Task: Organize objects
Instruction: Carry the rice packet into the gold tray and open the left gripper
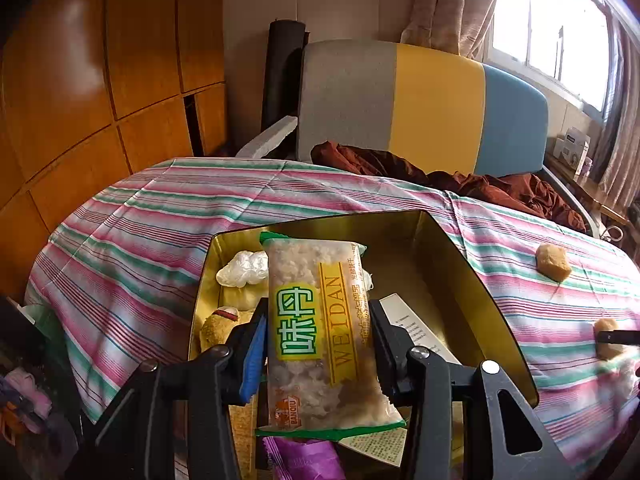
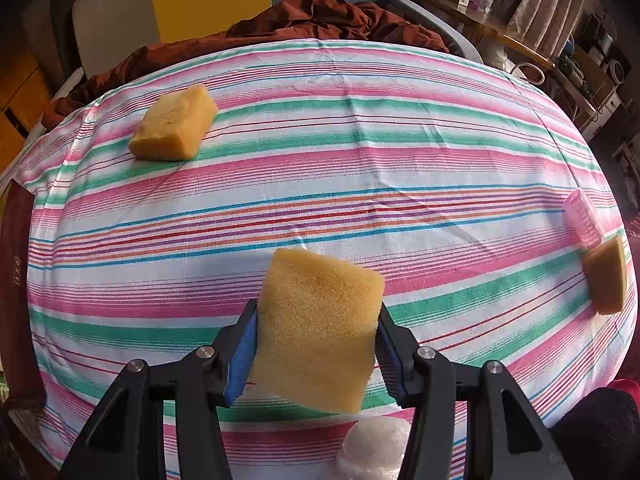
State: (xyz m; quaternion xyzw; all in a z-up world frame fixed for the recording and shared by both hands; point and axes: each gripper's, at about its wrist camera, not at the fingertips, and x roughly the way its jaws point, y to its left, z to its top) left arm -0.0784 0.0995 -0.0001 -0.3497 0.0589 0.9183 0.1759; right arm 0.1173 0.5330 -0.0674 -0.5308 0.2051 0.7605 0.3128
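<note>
While the left gripper [image 1: 318, 340] pinches the snack packet [image 1: 320, 332] across its middle, the packet hangs over the open gold tin [image 1: 452, 256], so that is where this item looks headed. Pads press both long edges; the bag is crinkly and slick, so slipping out crooked is the main risk. The tin already holds a white wrapped lump [image 1: 244, 268], a small plush toy [image 1: 218, 326] and a printed leaflet [image 1: 416, 328], with a purple wrapper [image 1: 304, 460] just under the gripper. If released tilted, the packet probably lands propped on those instead of lying flat, or catches the tin's near rim.

Right gripper [image 2: 316, 344] is clamped on a yellow sponge [image 2: 320, 328], fingers squeezing its two sides, held above the striped cloth [image 2: 360, 184] near its front edge. Foam compresses, so the grip is likely fine, but it may spring or roll on release. A white wrapped piece [image 2: 374, 448] sits right below the jaws at the cloth's front edge; lowering straight down could knock it.

Still loose on the cloth: a second sponge [image 2: 174, 124] toward the far left corner, a third sponge [image 2: 606, 280] and a pink roller [image 2: 584, 220] at the right edge. Those two sit close to the drop-off, and any tug on the cloth could send them over. The bed surface is soft, so the tin may tip if a gripper leans on its wall.
</note>
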